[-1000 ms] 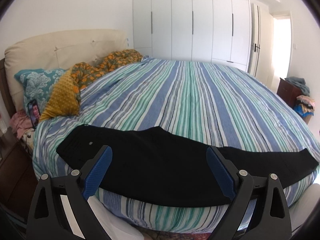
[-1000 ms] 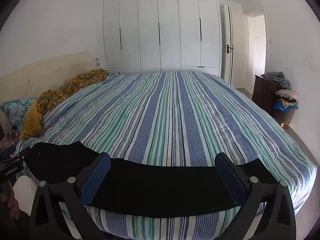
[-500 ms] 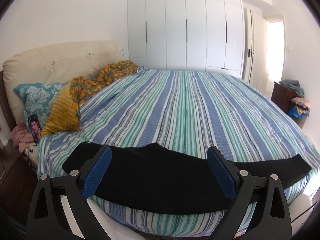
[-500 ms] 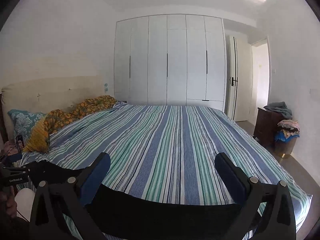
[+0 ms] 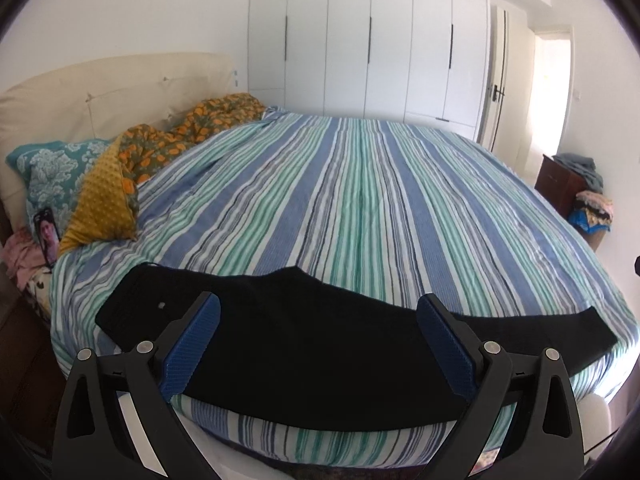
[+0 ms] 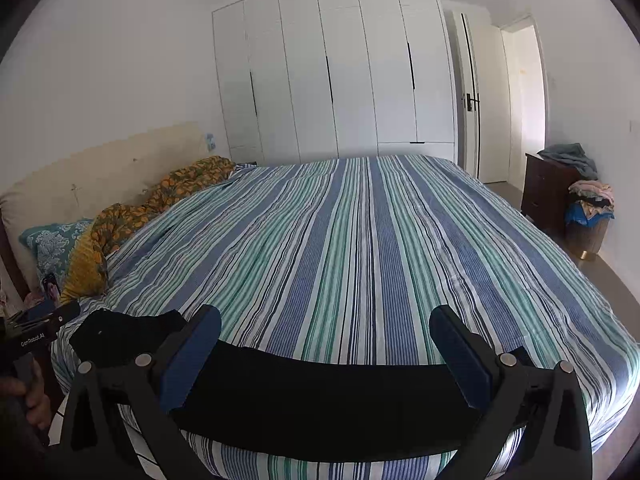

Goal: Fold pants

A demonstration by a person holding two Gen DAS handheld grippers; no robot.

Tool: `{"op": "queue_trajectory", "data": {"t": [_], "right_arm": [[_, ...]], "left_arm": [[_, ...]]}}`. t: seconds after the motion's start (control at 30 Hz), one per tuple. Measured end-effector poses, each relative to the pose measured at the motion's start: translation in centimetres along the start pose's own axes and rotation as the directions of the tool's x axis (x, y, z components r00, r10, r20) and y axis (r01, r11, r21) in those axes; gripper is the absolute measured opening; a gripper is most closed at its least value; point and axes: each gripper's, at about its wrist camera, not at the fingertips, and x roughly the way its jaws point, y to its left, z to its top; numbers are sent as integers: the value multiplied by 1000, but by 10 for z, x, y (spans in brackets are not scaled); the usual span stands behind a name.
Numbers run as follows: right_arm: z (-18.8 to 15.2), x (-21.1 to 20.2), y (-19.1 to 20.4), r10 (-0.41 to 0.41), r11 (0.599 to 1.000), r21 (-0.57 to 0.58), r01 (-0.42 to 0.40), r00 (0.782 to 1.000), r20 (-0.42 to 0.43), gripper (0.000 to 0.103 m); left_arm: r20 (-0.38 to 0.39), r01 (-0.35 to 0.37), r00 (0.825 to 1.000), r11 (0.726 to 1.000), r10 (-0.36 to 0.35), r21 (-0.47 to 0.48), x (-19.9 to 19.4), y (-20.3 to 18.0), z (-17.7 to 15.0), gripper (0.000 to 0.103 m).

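Note:
Black pants (image 5: pixel 320 344) lie flat along the near edge of the striped bed (image 5: pixel 360 208), waistband at the left, leg ends at the right. They also show in the right wrist view (image 6: pixel 328 396). My left gripper (image 5: pixel 318 344) is open and empty, hovering above the pants' middle and hip part. My right gripper (image 6: pixel 326 356) is open and empty, above the leg part. The left gripper's body (image 6: pixel 36 328) shows at the left edge of the right wrist view, beside the waistband.
Pillows and an orange patterned blanket (image 5: pixel 168 148) lie by the headboard at the left. A white wardrobe (image 5: pixel 368 40) stands behind the bed. A dark dresser (image 6: pixel 548 192) and a laundry basket (image 6: pixel 588 220) stand at the right by the doorway.
Both wrist views tipped up half a second ago and have tipped back down toward the pants. Both grippers stay open. The pants have not moved.

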Motion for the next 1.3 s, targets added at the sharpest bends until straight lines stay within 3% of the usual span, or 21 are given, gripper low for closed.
{"op": "queue_trajectory", "data": {"t": [0.1, 0.23, 0.37, 0.43, 0.5, 0.57, 0.63, 0.67, 0.73, 0.83, 0.9, 0.97, 1.1, 1.2, 1.3], "right_arm": [[-13, 13, -4, 34, 999, -29, -36, 996, -86, 103], [-57, 61, -5, 73, 993, -69, -93, 965, -251, 103], [-115, 131, -39, 151, 989, 70, -133, 888, -434, 103], [-139, 148, -73, 77, 995, 92, -35, 854, -515, 102], [-140, 133, -111, 43, 991, 133, 23, 877, -478, 101], [-132, 106, -155, -31, 969, 206, 140, 890, -455, 101], [-124, 77, -199, -120, 929, 266, 257, 890, -439, 102], [-121, 61, -221, -124, 902, 330, 277, 900, -417, 102], [-122, 28, -263, -78, 814, 519, 262, 934, -349, 102], [-139, -6, -306, 8, 615, 774, 153, 980, -200, 102], [-153, -5, -318, 92, 515, 855, 66, 987, -132, 102], [-165, 8, -323, 175, 458, 889, 16, 979, -108, 101], [-177, 29, -331, 193, 472, 882, 14, 974, -119, 97], [-182, 37, -337, 200, 448, 893, -38, 978, -59, 93], [-180, 45, -343, 208, 464, 884, -48, 976, -56, 91]], "left_arm": [[-105, 23, 994, 999, -21, 22, 36, -7, -22, 99], [-214, 39, 977, 997, -22, 72, 82, -21, -58, 99], [-341, 55, 940, 993, -17, 103, 115, -28, -81, 99], [-370, 44, 929, 993, -1, 107, 118, -26, -87, 99], [-365, 26, 931, 995, 10, 93, 113, -19, -87, 99], [-361, 14, 933, 998, 11, 66, 109, -13, -85, 99], [-362, 4, 932, 999, 16, 54, 108, -12, -86, 99], [-361, 1, 932, 998, 19, 55, 108, -12, -87, 99], [-354, 0, 935, 998, 22, 61, 107, -13, -87, 99], [-348, 2, 937, 998, 21, 66, 106, -14, -86, 99], [-349, 3, 937, 998, 21, 69, 107, -14, -86, 99], [-350, 0, 936, 998, 23, 66, 108, -12, -85, 99], [-349, -17, 937, 999, 29, 40, 108, -4, -87, 99], [-354, -31, 934, 999, 35, 17, 109, 3, -87, 99], [-362, -40, 932, 999, 35, -7, 111, 8, -88, 99]]}}
